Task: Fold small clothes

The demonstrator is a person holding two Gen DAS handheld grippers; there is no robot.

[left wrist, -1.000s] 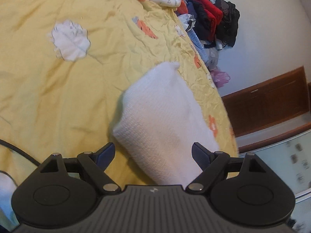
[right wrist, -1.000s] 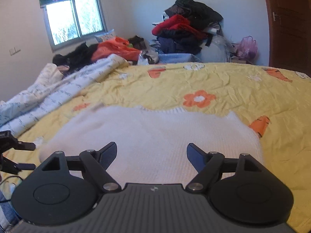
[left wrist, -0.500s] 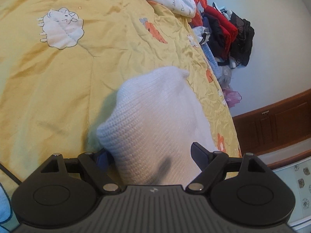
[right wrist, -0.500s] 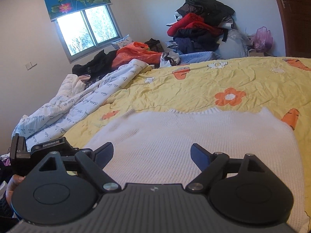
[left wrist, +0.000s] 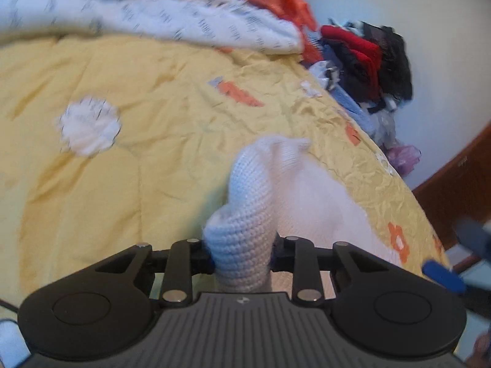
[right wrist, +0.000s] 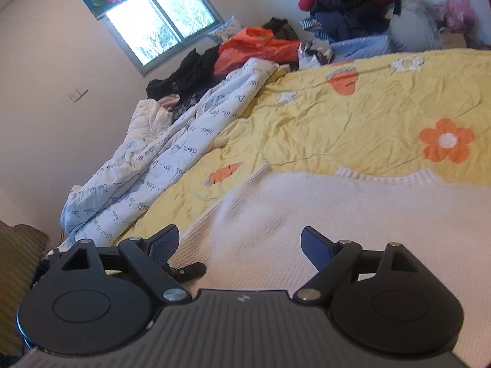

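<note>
A small white knitted garment (left wrist: 294, 196) lies on the yellow bedspread (left wrist: 129, 190). My left gripper (left wrist: 241, 253) is shut on a bunched fold of it at its near end and lifts that fold off the bed. In the right wrist view the same garment (right wrist: 353, 220) lies spread flat in front of my right gripper (right wrist: 239, 247), which is open and empty just above its near edge. Blue pads of the right gripper (left wrist: 445, 273) show at the right edge of the left wrist view.
A white printed quilt (right wrist: 159, 159) is heaped along the bed's far side. Piles of red, black and orange clothes (right wrist: 346, 3) sit beyond the bed by the wall. A window (right wrist: 159, 21) is on the far wall. Brown wooden furniture (left wrist: 460, 190) stands past the bed's edge.
My left gripper has closed on the near fold of the white garment and lifted it. My right gripper has swung left and stays open over the garment.
</note>
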